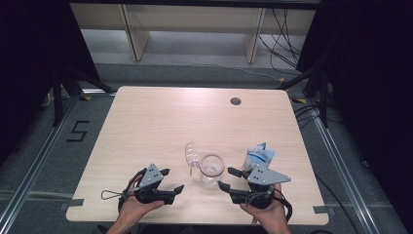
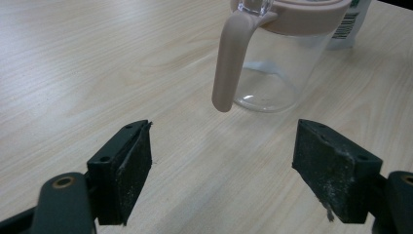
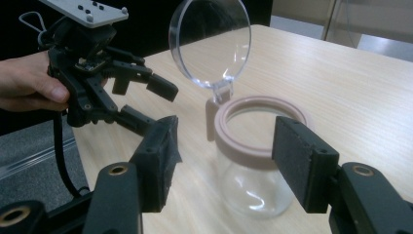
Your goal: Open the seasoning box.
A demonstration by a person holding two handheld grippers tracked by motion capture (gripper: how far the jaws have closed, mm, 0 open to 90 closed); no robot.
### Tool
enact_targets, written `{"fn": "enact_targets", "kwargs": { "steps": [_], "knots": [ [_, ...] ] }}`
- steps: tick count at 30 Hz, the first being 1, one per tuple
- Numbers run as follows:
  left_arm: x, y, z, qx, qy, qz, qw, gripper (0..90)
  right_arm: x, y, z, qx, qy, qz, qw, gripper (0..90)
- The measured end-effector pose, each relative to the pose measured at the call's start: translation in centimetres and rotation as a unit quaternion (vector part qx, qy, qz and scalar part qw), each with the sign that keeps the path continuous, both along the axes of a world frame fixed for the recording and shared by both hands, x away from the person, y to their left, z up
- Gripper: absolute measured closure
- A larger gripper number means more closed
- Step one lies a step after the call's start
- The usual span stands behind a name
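Observation:
A clear cup [image 1: 212,169] with a pink rim and a pink handle [image 2: 228,63] stands near the table's front middle. Its hinged clear lid [image 1: 191,153] is flipped open and stands up behind the rim [image 3: 210,41]. My left gripper [image 1: 173,180] is open just left of the cup, its jaws [image 2: 221,165] wide apart and pointed at the handle with nothing between them. My right gripper [image 1: 228,178] is open just right of the cup; in its own view the jaws [image 3: 226,156] frame the cup [image 3: 253,190] without touching it.
A blue and white pouch [image 1: 259,157] stands right behind the right gripper, and appears past the cup [image 2: 348,24]. The wooden table [image 1: 160,122] has a round cable hole [image 1: 235,101] at the back right. A hand [image 3: 27,83] holds the left gripper [image 3: 156,105].

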State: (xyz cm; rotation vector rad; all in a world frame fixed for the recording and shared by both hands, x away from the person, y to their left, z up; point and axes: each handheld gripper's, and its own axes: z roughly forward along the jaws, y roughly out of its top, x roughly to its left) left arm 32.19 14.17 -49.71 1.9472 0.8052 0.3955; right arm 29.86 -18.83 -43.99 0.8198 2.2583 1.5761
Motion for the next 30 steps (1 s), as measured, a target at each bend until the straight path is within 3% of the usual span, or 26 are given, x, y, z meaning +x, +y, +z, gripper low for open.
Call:
{"fn": "enact_targets", "kwargs": {
  "steps": [1, 2, 3, 4, 5, 6, 8, 9, 11, 15, 16, 18, 19, 20, 21, 24, 25, 26, 27, 28, 29, 30],
  "knots": [
    [0.0, 0.0, 0.0, -0.003, 0.0, -0.001, 1.0, 21.6, -0.3, -0.3, 0.0, -0.004, 0.005, -0.003, 1.0, 43.6],
    [0.0, -0.1, 0.0, -0.002, 0.0, -0.001, 1.0, 21.6, -0.1, -0.5, -0.1, -0.009, -0.022, -0.001, 0.9997, 43.6],
    [0.0, -0.1, 0.0, 0.0, -0.001, -0.002, 1.0, 21.6, -0.4, -0.7, -0.2, -0.002, -0.006, -0.008, 1.0, 43.4],
    [0.0, -0.1, 0.0, -0.001, 0.0, -0.002, 1.0, 21.6, -0.4, -0.9, -0.2, -0.003, -0.01, -0.003, 0.9999, 43.3],
    [0.0, -0.1, -0.1, -0.003, -0.001, -0.002, 1.0, 21.6, -0.7, -1.1, -0.3, -0.001, 0.001, -0.006, 1.0, 43.3],
    [0.0, -0.1, 0.0, -0.002, 0.0, -0.002, 1.0, 21.6, -0.7, -1.3, -0.3, -0.004, -0.006, -0.009, 0.9999, 43.1],
    [0.0, -0.1, 0.0, -0.004, 0.0, -0.001, 1.0, 21.6, -0.9, -1.6, -0.3, -0.005, 0.002, -0.002, 1.0, 43.0],
    [0.0, -0.1, 0.0, -0.004, 0.0, -0.002, 1.0, 21.6, -0.9, -1.8, -0.4, -0.001, -0.012, -0.009, 0.9999, 43.0],
    [0.0, -0.1, 0.0, -0.004, 0.001, -0.002, 1.0, 21.9, -1.2, -2.2, -0.3, -0.011, -0.001, -0.017, 0.9998, 42.9],
    [0.0, -0.1, 0.0, -0.007, 0.002, 0.002, 1.0, 21.9, -1.8, -2.8, -0.6, -0.008, 0.014, -0.022, 0.9996, 42.1],
    [0.0, -0.1, 0.0, -0.009, 0.001, -0.001, 1.0, 21.9, -1.6, -2.9, -0.7, -0.008, 0.0, -0.024, 0.9997, 41.9],
    [0.0, -0.1, 0.0, -0.01, 0.001, 0.0, 1.0, 21.9, -1.8, -3.3, -0.8, -0.01, 0.002, -0.025, 0.9996, 40.7],
    [0.1, 0.0, 0.0, -0.005, -0.001, -0.004, 1.0, 21.9, -2.1, -3.4, -0.9, -0.004, 0.013, -0.03, 0.9995, 40.3],
    [0.1, -0.1, 0.0, -0.006, 0.002, 0.0, 1.0, 21.9, -2.0, -3.7, -0.9, -0.01, -0.002, -0.029, 0.9995, 40.2],
    [0.1, -0.1, 0.0, -0.007, 0.001, -0.001, 1.0, 21.9, -2.3, -3.8, -1.0, -0.002, 0.009, -0.033, 0.9994, 39.8],
    [0.1, -0.1, 0.0, -0.007, 0.0, -0.001, 1.0, 21.9, -2.8, -4.4, -0.9, -0.006, 0.022, -0.048, 0.9986, 39.7],
    [0.1, -0.1, 0.0, -0.008, 0.0, -0.001, 1.0, 21.9, -2.5, -4.6, -1.0, -0.006, -0.002, -0.039, 0.9992, 39.8],
    [0.1, -0.2, -0.1, -0.009, 0.0, -0.001, 1.0, 21.9, -2.8, -4.8, -1.0, -0.007, 0.012, -0.052, 0.9986, 39.7],
    [0.1, -0.2, -0.1, -0.009, 0.0, -0.002, 1.0, 21.8, -2.7, -5.1, -0.9, -0.015, 0.001, -0.052, 0.9985, 39.7],
    [0.1, -0.2, -0.1, -0.009, 0.0, -0.002, 1.0, 21.9, -3.0, -5.2, -0.9, -0.01, 0.015, -0.062, 0.9979, 39.7],
    [0.1, -0.2, -0.1, -0.009, 0.0, -0.002, 1.0, 21.9, -2.9, -5.4, -1.0, -0.003, 0.006, -0.06, 0.9982, 39.7],
    [0.1, -0.2, -0.1, -0.009, 0.0, -0.002, 1.0, 21.9, -2.8, -5.7, -0.9, -0.014, 0.001, -0.057, 0.9983, 39.7]
  ]
}}
